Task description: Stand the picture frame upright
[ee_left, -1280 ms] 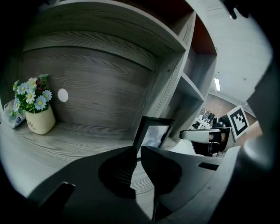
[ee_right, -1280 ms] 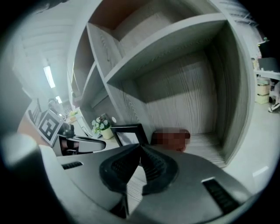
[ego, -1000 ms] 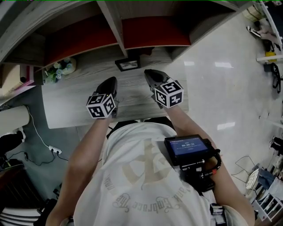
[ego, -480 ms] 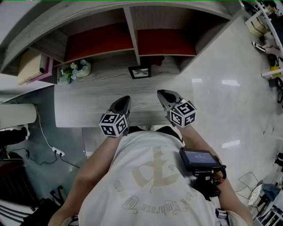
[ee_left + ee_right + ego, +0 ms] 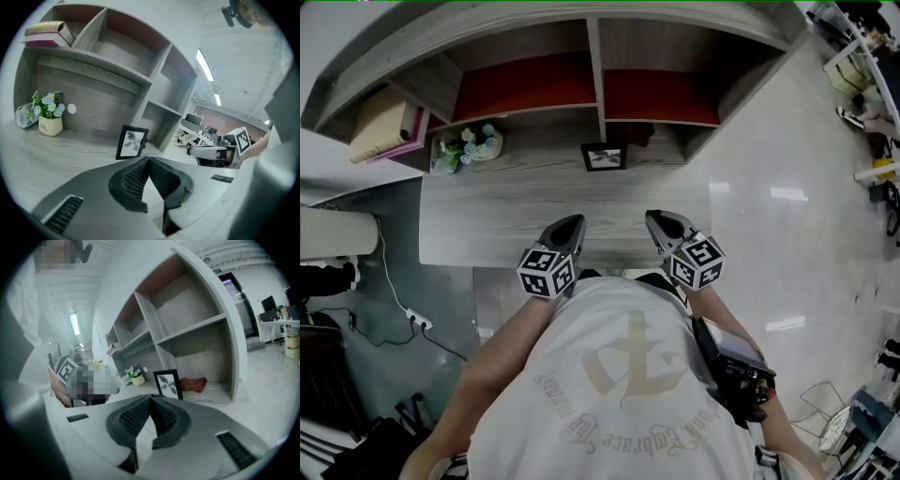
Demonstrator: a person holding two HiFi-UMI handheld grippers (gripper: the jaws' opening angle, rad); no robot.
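Shelves [image 5: 525, 89] are backing the desk [image 5: 487, 220]. I'm holding left gripper [image 5: 573, 223] and right gripper [image 5: 656, 218] clenched, empty, over the near edge, likely to keep clear. Picture frame [image 5: 604, 157] is standing upright beneath the shelves, seemingly leaning on its prop; task is looking finished.

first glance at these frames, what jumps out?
The black picture frame standing upright at the back of the desk. Nearer, the left claw and right claw hover shut and empty near the desk's front edge. A small flower pot sits back left.
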